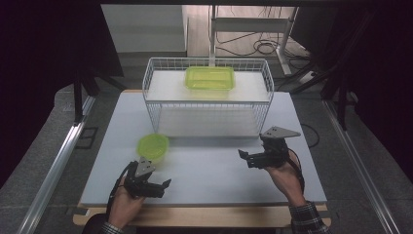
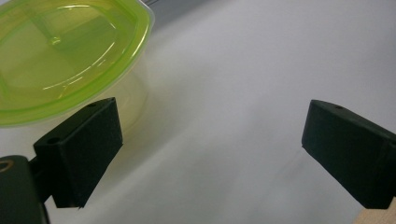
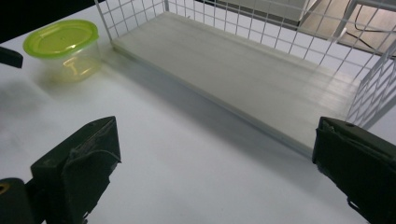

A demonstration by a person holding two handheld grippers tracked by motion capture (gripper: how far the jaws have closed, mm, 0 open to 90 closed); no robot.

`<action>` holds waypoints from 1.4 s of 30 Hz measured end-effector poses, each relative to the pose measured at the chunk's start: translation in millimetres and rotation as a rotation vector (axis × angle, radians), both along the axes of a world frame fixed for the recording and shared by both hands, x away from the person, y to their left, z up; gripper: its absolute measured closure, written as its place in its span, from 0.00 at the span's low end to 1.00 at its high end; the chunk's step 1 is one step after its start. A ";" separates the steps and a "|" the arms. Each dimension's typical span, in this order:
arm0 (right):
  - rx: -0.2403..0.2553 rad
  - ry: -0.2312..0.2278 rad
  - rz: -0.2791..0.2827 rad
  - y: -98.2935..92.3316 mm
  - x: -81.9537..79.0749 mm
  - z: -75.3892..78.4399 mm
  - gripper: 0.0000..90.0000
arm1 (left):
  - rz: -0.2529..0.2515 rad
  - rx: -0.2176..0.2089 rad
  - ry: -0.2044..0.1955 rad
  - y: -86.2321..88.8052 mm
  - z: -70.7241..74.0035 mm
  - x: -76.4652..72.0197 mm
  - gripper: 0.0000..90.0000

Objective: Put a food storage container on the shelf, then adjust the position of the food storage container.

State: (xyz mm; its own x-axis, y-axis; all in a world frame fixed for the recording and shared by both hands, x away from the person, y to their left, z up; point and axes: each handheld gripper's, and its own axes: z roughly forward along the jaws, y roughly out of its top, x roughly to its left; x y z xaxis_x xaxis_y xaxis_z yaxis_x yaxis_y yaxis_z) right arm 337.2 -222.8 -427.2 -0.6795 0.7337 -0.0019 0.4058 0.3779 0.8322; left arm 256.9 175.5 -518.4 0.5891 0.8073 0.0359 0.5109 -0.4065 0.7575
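A round clear tub with a lime-green lid (image 1: 153, 146) stands on the white table (image 1: 209, 170), left of the centre. My left gripper (image 1: 163, 187) is open just in front of it; in the left gripper view the tub (image 2: 60, 60) sits beyond the left jaw, with nothing between the jaws. My right gripper (image 1: 246, 157) is open at the right, in front of the white wire rack (image 1: 208, 97). A rectangular green-lidded container (image 1: 210, 78) rests on the rack's upper shelf. The right gripper view has the round tub (image 3: 65, 44) at far left and the rack's lower board (image 3: 243, 70) ahead.
The wire rack's walls (image 3: 373, 88) rise close to the right gripper's right jaw. Metal rails (image 1: 58, 161) run along both sides of the table. Cables and a desk frame (image 1: 253, 29) lie on the floor behind the rack. A wooden edge (image 1: 204, 217) borders the table's front.
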 end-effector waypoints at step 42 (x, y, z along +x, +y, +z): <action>-0.051 0.140 0.030 -11.4 -12.8 -73.2 0.02 | 0.062 -0.084 0.020 33.9 33.8 18.6 0.73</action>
